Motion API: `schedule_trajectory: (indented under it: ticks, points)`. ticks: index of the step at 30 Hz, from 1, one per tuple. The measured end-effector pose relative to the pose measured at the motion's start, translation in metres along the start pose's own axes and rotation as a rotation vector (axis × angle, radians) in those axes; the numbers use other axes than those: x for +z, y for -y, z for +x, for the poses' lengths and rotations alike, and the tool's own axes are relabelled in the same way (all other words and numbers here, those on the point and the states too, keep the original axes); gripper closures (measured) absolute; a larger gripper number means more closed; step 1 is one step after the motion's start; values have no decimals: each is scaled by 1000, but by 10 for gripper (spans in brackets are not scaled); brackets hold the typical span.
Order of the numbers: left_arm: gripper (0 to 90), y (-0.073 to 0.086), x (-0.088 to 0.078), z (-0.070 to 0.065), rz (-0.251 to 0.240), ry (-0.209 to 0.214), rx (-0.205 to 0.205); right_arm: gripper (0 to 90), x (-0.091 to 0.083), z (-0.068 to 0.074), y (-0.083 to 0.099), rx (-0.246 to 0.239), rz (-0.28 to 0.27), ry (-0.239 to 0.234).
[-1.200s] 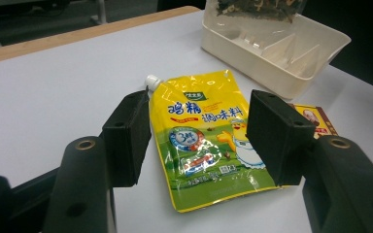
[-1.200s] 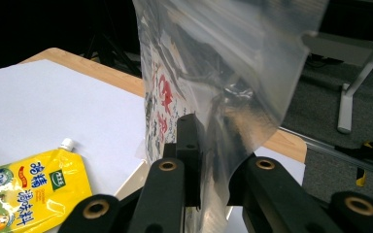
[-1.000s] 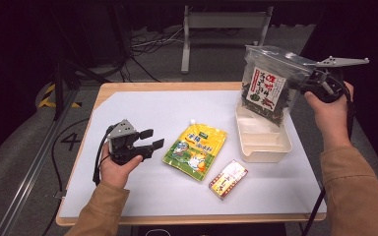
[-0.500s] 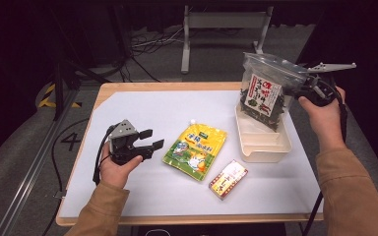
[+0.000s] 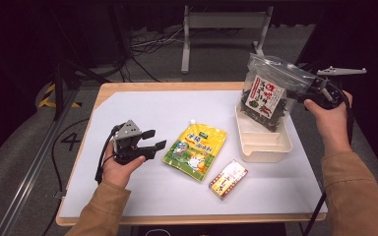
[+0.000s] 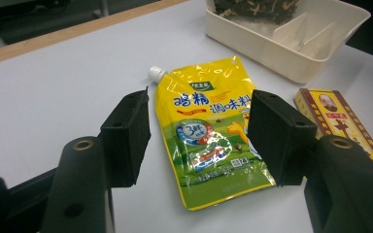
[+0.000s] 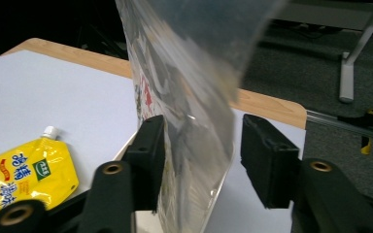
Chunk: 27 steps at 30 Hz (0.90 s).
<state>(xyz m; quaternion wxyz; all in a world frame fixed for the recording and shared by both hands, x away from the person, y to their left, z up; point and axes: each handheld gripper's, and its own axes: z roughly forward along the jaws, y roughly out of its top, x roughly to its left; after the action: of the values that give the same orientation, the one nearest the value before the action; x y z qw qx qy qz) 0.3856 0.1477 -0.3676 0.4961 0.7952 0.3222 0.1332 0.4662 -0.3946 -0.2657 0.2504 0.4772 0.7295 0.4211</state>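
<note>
A clear bag of dark dried food with a red and white label (image 5: pixel 266 98) stands tilted, its bottom in the far end of the cream tray (image 5: pixel 268 147). My right gripper (image 5: pixel 305 96) is at the bag's upper right side. In the right gripper view the bag (image 7: pixel 184 121) lies between the jaws, which stand wide apart: the left one touches it and the right one is clear of it, so the right gripper (image 7: pixel 201 160) is open. My left gripper (image 5: pixel 155 140) rests open on the table just left of the yellow spouted pouch (image 5: pixel 195 150), (image 6: pixel 209 141).
A small red and yellow box (image 5: pixel 228 178) lies in front of the pouch, near the tray's front corner. The tray (image 6: pixel 272 48) has a divider inside. The white table top (image 5: pixel 177 108) ends at a wooden edge; a metal stand and cables are on the floor beyond.
The right hand has brought the bag down and to the left, from above the tray into its far end. The left gripper has stayed where it was.
</note>
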Motion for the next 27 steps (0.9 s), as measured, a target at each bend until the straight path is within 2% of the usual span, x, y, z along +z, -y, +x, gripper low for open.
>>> schedule_trajectory:
  ticks: [2,4,7,12,17,23,24,25,26,27]
  points:
    - [387,1,1,1,-4,3,-5,451,-2,0,3,7,-6,-14]
    - [372,2,2,2,-11,-17,13,424,-5,0,5,12,-16,-23]
    - [349,2,3,4,-7,-20,24,398,-11,0,10,15,-36,-35]
    - [317,2,7,7,25,-23,4,389,-22,0,16,17,-47,-35]
    - [300,2,9,10,33,-22,-22,384,-36,6,19,-20,-50,-13]
    - [276,-1,16,12,49,0,-44,384,-48,17,22,-33,-62,-38]
    - [276,-2,21,13,70,12,-57,384,-49,19,22,-38,-62,-41]
    - [277,-2,21,13,70,12,-57,384,-49,19,22,-38,-62,-41]
    - [277,-2,21,13,70,12,-57,384,-51,26,23,-47,-65,-59]
    - [277,-3,22,14,88,13,-56,384,-51,26,23,-47,-65,-59]
